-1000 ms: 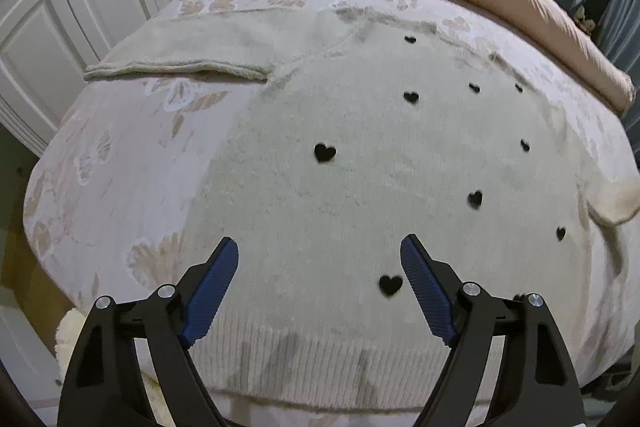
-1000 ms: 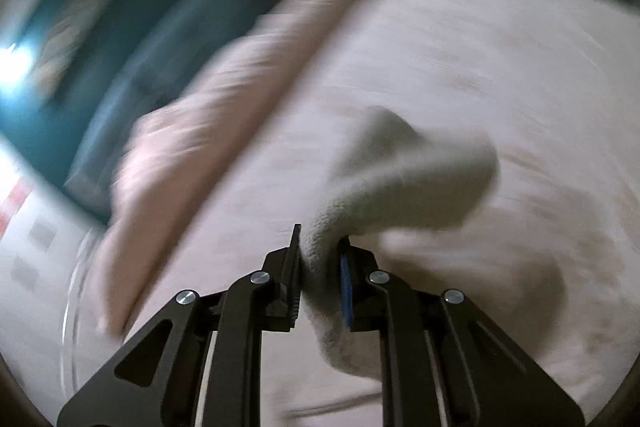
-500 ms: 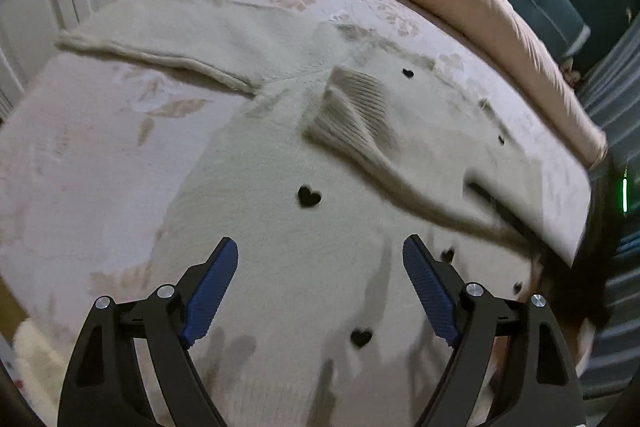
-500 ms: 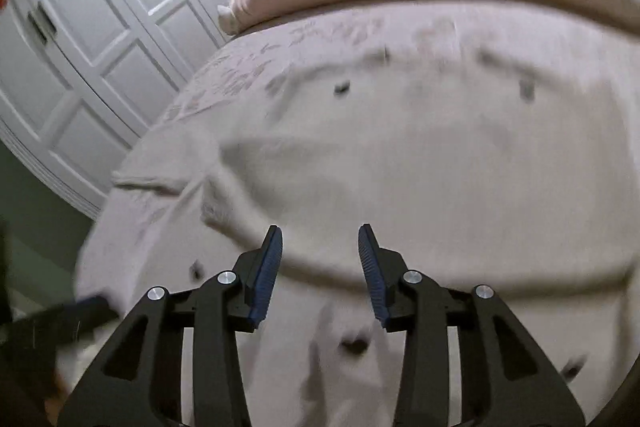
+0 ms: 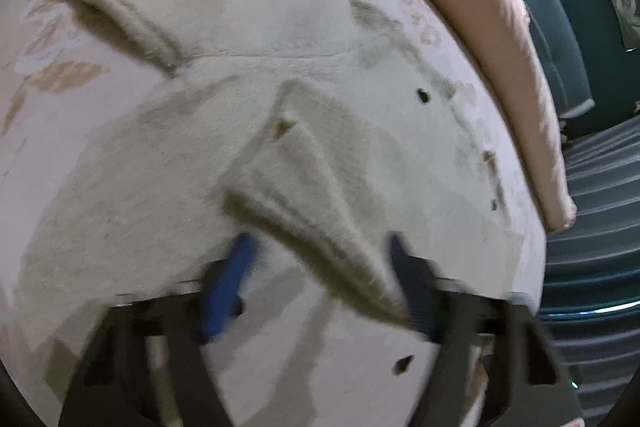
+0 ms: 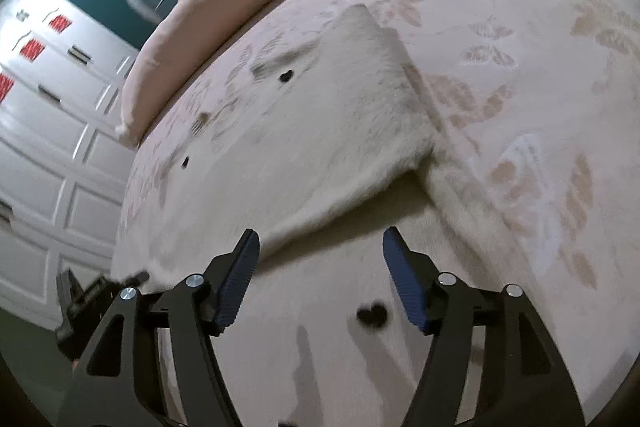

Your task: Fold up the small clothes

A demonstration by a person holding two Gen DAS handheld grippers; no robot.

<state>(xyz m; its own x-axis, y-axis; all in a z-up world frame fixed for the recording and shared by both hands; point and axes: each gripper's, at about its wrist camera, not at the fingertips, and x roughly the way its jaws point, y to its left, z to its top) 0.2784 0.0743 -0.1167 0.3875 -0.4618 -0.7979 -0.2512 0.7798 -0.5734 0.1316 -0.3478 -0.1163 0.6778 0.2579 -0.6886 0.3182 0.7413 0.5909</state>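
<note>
Cream sweater (image 5: 168, 187) lay on the bed (image 6: 540, 27); folded sleeve (image 5: 316, 183) between left gripper's (image 5: 320, 279) wide-open, empty fingers; right gripper (image 6: 320, 275) likewise open, empty.

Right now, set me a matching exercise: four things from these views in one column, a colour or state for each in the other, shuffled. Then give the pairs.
Things:
1. sweater
2. folded sleeve
3. duvet
4. wardrobe doors

Colours or states:
A. pink, bunched along the far side of the bed
B. white, panelled, shut
C. cream, with small black hearts
D. laid across the sweater's body, ribbed cuff showing

Pairs: 1-C, 2-D, 3-A, 4-B.

Both the left tool and the right tool are open and hold nothing.
</note>
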